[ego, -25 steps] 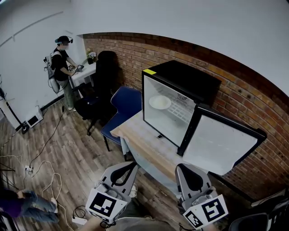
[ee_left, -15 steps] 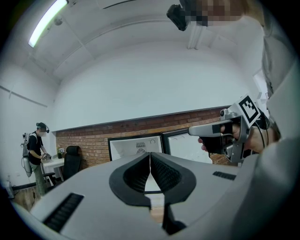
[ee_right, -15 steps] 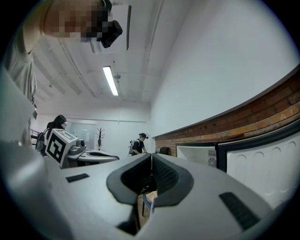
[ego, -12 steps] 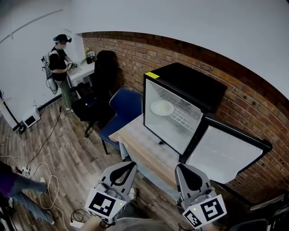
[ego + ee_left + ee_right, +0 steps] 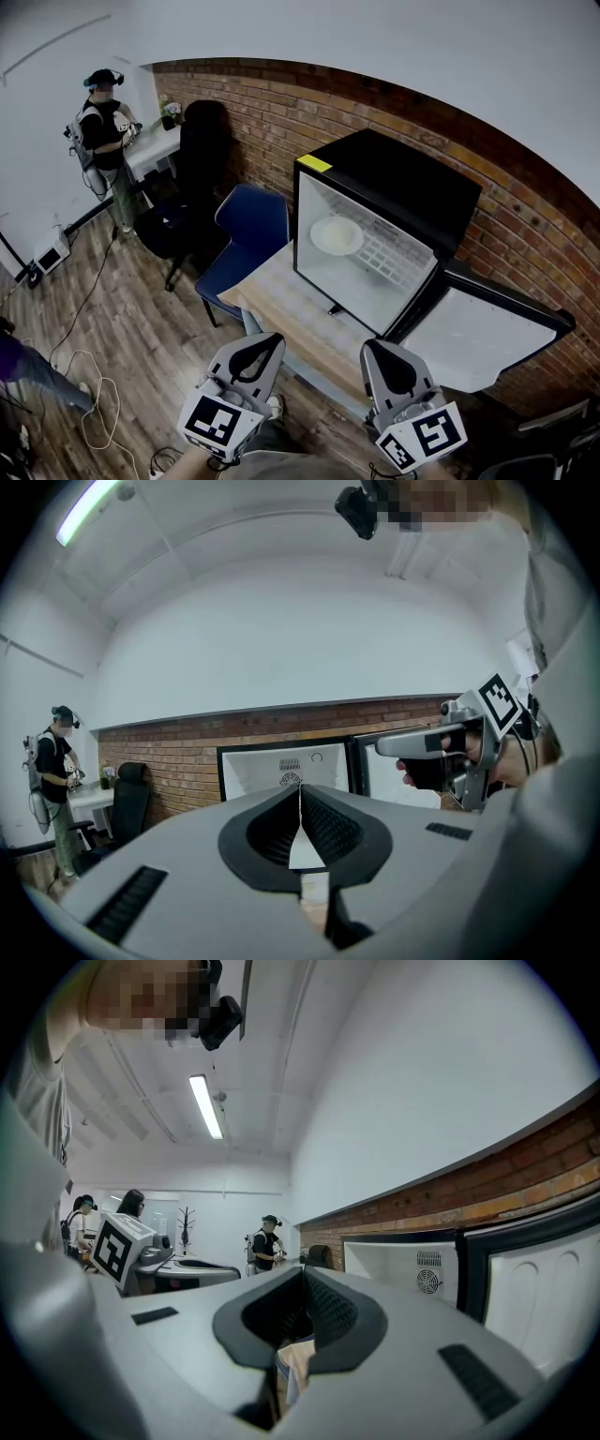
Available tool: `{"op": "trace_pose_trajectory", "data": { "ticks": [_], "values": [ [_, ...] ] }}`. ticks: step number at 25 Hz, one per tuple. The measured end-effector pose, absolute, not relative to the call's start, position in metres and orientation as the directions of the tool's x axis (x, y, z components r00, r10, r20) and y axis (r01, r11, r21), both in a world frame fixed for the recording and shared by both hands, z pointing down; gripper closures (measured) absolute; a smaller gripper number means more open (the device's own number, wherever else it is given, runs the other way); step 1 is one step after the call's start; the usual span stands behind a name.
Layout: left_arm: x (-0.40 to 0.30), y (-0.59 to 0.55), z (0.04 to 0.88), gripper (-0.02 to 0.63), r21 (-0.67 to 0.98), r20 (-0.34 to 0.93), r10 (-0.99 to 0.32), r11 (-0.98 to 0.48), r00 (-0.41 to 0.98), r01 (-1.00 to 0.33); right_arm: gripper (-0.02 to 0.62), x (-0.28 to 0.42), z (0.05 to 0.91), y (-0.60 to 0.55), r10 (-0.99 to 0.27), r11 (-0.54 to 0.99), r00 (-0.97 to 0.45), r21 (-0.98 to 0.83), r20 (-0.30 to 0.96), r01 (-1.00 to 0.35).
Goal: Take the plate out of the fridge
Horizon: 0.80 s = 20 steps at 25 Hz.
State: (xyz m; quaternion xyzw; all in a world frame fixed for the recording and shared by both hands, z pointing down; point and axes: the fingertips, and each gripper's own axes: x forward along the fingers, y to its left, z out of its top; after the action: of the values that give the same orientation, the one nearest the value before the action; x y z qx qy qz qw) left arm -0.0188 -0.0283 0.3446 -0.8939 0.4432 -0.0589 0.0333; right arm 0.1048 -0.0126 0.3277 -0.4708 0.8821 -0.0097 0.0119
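1. two grippers sit low in the head view, both well short of the fridge (image 5: 394, 183). the left gripper (image 5: 262, 345) and the right gripper (image 5: 380, 352) hang over the floor at the near edge of the table (image 5: 281, 300).
2. left gripper: its own view shows the jaws pressed together at the tips, with nothing between them.
3. right gripper: its own view also shows the jaws met at the tips and empty. only the table edge shows through the gap lower down.
4. the plate (image 5: 337, 235) lies flat on the wire shelf (image 5: 394, 255) in the upper part of the fridge. it sits toward the left wall and well back from the opening.
5. the door (image 5: 487, 333) stands swung wide to the right, so the way in is clear.
6. the relation that matters: the plate lies ahead of and above both grippers, roughly between their two lines. it is round, so it has no long axis to line up with; only its near rim offers a grip.
7. neither gripper looks clearly nearer in the head view. the left gripper view looks straight into the white interior, while the right gripper view has the fridge off to its right. by my judgement the left is better lined up.
8. whichever goes in, its jaws will have to part before they reach the rim.
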Motion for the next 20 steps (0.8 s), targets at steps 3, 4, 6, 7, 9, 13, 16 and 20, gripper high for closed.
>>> {"op": "trace_pose_trajectory", "data": {
  "ticks": [3, 4, 6, 7, 9, 13, 16, 20],
  "values": [
    [-0.026, -0.050, 0.344, 0.586, -0.104, 0.080, -0.788, -0.615, 0.610, -0.781, 0.566, 0.097, 0.326, -0.031, -0.839, 0.544, -0.544, -0.028, -0.003, -0.838],
    [-0.028, -0.058, 0.344, 0.586, -0.102, 0.082, -0.785, -0.619, 0.614, -0.778, 0.566, 0.095, 0.326, -0.038, -0.842, 0.539, -0.539, -0.028, -0.001, -0.842],
    [-0.033, -0.075, 0.345, 0.586, -0.092, 0.088, -0.778, -0.628, 0.622, -0.773, 0.566, 0.090, 0.323, -0.052, -0.849, 0.528, -0.528, -0.028, 0.002, -0.849],
    [-0.037, -0.085, 0.345, 0.586, -0.082, 0.090, -0.775, -0.632, 0.626, -0.770, 0.566, 0.087, 0.322, -0.060, -0.853, 0.522, -0.522, -0.027, 0.005, -0.852],
    [-0.043, -0.104, 0.346, 0.586, -0.056, 0.090, -0.764, -0.645, 0.639, -0.762, 0.566, 0.080, 0.320, -0.077, -0.859, 0.512, -0.512, -0.026, 0.009, -0.859],
    [-0.052, -0.138, 0.348, 0.586, -0.010, 0.090, -0.739, -0.671, 0.667, -0.742, 0.566, 0.069, 0.317, -0.106, -0.873, 0.487, -0.487, -0.023, 0.015, -0.873],
    [-0.056, -0.162, 0.347, 0.586, 0.035, 0.077, -0.711, -0.698, 0.698, -0.715, 0.566, 0.062, 0.314, -0.127, -0.885, 0.465, -0.465, -0.021, 0.018, -0.885],
    [-0.058, -0.189, 0.348, 0.584, 0.090, 0.073, -0.660, -0.742, 0.748, -0.664, 0.566, 0.054, 0.312, -0.152, -0.900, 0.435, -0.436, -0.021, 0.021, -0.900]
  ]
}}
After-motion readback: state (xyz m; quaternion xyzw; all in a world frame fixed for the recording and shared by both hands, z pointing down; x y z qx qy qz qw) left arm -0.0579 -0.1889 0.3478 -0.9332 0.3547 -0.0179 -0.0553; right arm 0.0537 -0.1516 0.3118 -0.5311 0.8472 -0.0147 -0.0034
